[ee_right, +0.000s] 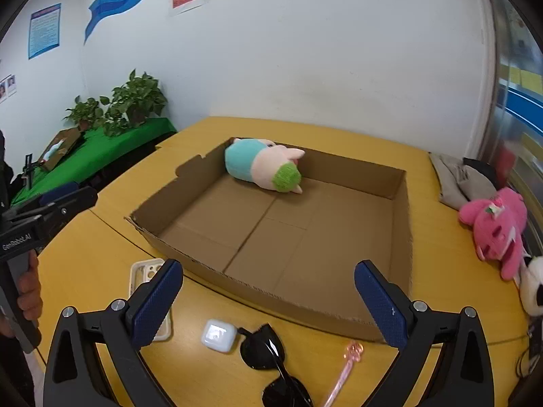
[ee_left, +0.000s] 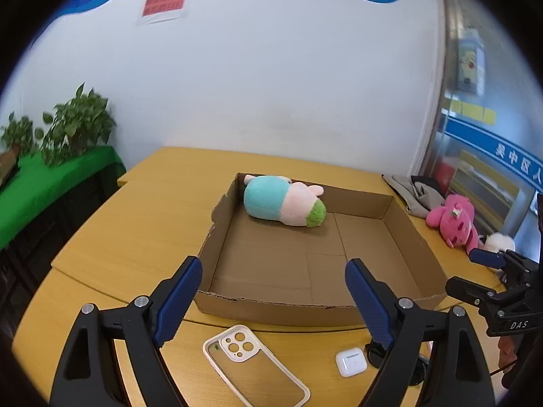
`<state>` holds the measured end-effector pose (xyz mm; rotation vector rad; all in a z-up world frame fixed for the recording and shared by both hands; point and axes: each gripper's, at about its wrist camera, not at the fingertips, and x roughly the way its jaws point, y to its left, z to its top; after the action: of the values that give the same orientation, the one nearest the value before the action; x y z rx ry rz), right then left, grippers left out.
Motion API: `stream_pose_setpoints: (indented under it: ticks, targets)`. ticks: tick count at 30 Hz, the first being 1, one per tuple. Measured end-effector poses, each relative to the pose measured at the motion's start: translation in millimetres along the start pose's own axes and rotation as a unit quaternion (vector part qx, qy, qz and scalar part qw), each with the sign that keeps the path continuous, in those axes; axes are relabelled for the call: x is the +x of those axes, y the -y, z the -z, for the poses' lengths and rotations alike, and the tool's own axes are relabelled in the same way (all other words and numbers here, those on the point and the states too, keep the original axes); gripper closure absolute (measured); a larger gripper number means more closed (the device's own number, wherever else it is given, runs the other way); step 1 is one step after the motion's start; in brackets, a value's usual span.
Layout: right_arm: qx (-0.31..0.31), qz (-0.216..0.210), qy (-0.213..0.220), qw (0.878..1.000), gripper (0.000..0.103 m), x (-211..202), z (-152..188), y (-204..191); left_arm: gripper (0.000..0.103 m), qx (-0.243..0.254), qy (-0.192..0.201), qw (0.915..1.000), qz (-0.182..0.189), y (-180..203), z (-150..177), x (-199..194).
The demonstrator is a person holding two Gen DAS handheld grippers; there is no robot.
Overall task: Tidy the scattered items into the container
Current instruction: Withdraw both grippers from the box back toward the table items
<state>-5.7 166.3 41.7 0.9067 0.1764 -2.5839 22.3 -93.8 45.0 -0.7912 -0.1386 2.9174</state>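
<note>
Hovering low over a yellow tabletop (ee_right: 441, 237), the left gripper (ee_left: 273, 300) and right gripper (ee_right: 268, 302) both hang spread wide, holding nothing. Nearest, loose on the tabletop, lie a phone case (ee_left: 254, 363), a white earbud case (ee_right: 219, 335), black sunglasses (ee_right: 271, 359) and a pink wand (ee_right: 346, 369). Just beyond them sits the shallow cardboard box (ee_right: 402, 237). Inside, against its far wall, lies one blue-and-pink plush (ee_right: 261, 168), the only item put away. Further right, outside the box, rest a pink plush (ee_right: 499, 227), a white plush (ee_right: 532, 288) and grey cloth (ee_right: 458, 179). Most of the tidying appears undone.
</note>
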Motion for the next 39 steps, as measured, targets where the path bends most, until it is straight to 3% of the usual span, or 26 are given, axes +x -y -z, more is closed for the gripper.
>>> stream_pose_setpoints:
  ticks: [9,15,19,24,35,39]
  targets:
    - [0.040,0.018,0.003,0.999,0.000,-9,11,25,0.016,0.035,-0.014,0.9984,0.043,18,2,34]
    - [0.069,0.007,-0.014,0.998,0.001,45,10,52,0.016,0.056,-0.076,0.9955,0.006,13,2,105]
    - [0.113,0.010,-0.040,0.993,0.002,85,16,74,0.017,0.042,-0.131,0.9902,0.026,2,11,151]
    - [0.110,0.025,-0.075,0.991,0.002,112,32,82,0.018,0.041,-0.181,0.9823,0.025,0,36,173]
    - [0.089,0.056,-0.083,0.991,0.004,113,47,100,0.018,0.032,-0.170,0.9841,0.039,-5,50,153]
    - [0.104,0.051,-0.084,0.990,0.003,108,46,104,0.018,0.044,-0.136,0.9895,0.017,-6,43,140]
